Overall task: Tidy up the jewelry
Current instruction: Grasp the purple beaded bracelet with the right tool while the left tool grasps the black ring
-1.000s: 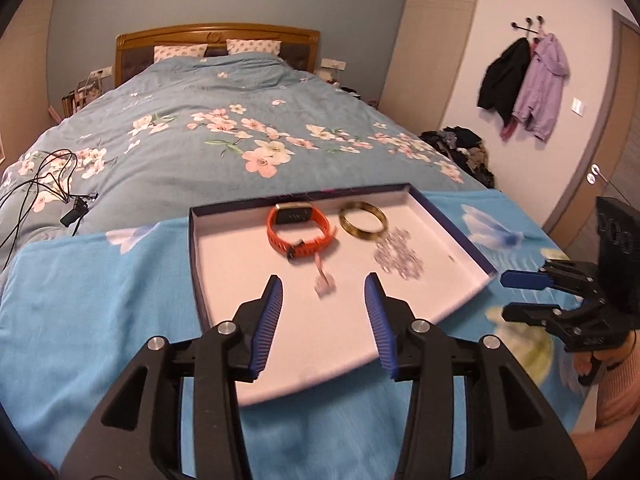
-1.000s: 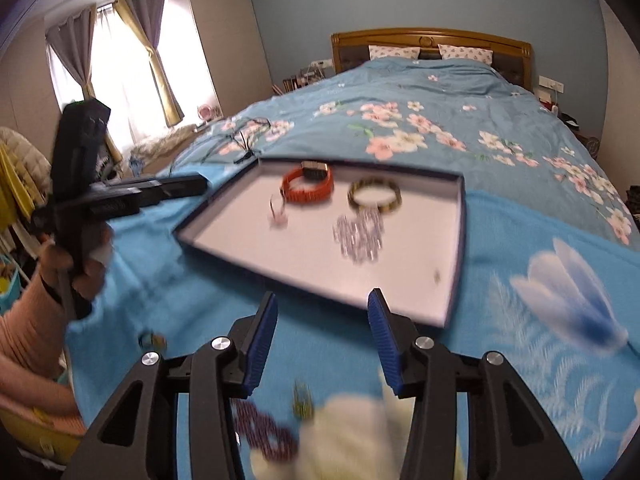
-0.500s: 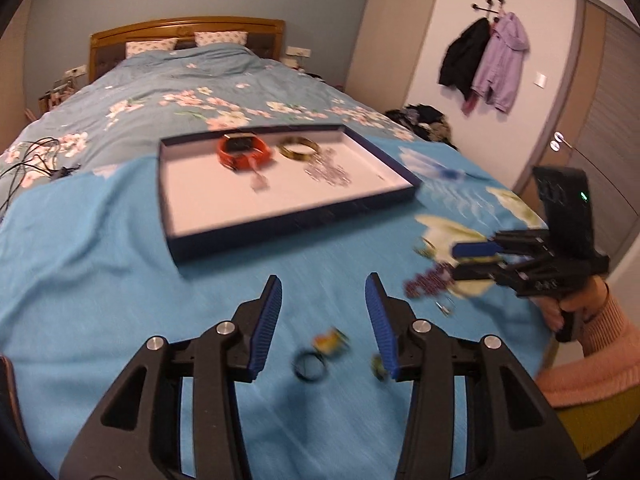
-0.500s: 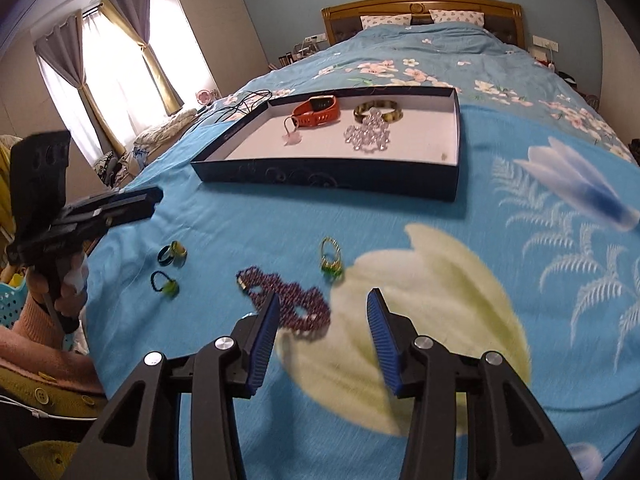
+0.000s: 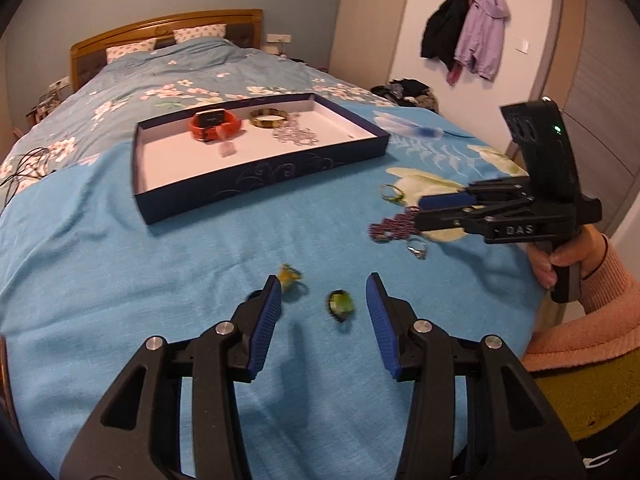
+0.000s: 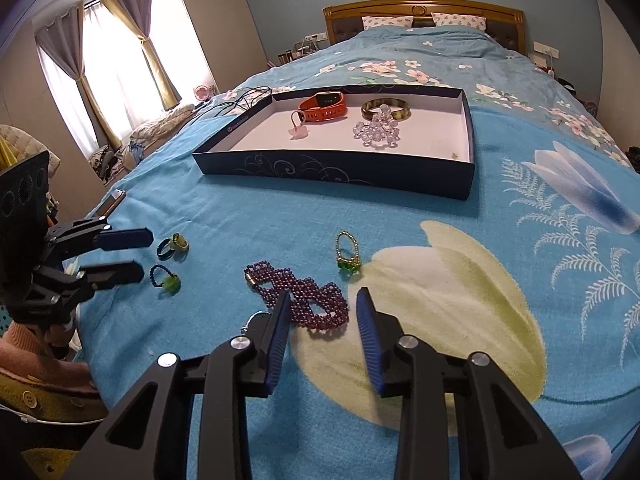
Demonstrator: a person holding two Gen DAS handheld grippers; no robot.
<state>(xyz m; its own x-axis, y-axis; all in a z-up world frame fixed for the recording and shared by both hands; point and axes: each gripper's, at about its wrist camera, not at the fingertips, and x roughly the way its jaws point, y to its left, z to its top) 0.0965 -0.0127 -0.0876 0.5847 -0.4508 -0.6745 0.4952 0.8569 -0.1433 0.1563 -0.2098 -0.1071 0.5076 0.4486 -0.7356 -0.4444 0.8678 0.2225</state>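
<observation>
1. Both tools have come back from over the tray [image 6: 332, 168] toward the loose pieces low in the frames
2. The right tool [image 6: 322, 304] is closing, jaws narrow, around the purple bead bracelet [image 6: 304, 300] at lower centre, not yet pinching it
3. The left tool [image 5: 323, 298] stands half-wide and empty, a green ring [image 5: 340, 304] between its tips
4. Next it must pinch the soft, looped beads and carry them to the tray
</observation>
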